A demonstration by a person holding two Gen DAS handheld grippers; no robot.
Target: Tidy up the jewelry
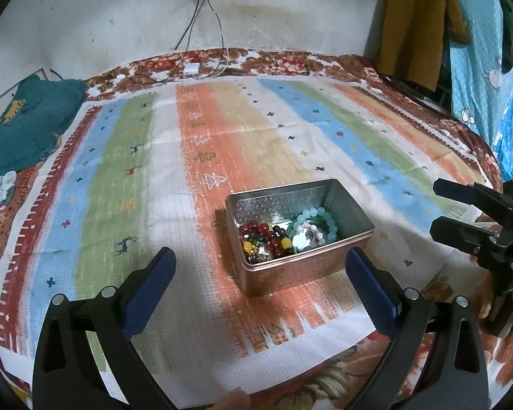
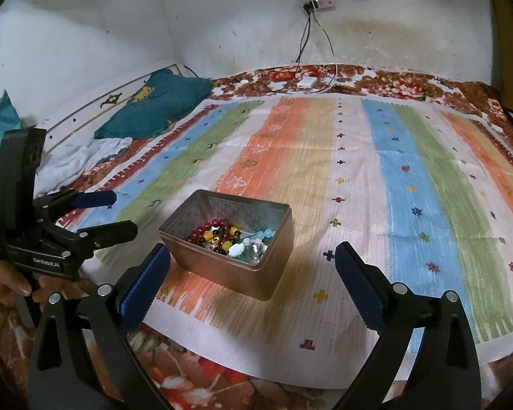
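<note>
Both the left gripper (image 1: 260, 266) and the right gripper (image 2: 253, 261) stand wide and empty, with the open metal tin (image 1: 292, 275) just ahead of their fingertips, beaded bracelets (image 1: 273, 239) heaped inside. Sorting seems about to start, or just done; a next move would call for reaching down into the tin. The left gripper's body reads "GenRobot.AI".

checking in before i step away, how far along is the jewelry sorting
Looks mostly done: the red, yellow and turquoise bead bracelets all lie inside the open rectangular metal tin, none loose on the striped cloth. Nothing is in hand: left gripper and right gripper are open and empty. No lid is visible.
</note>
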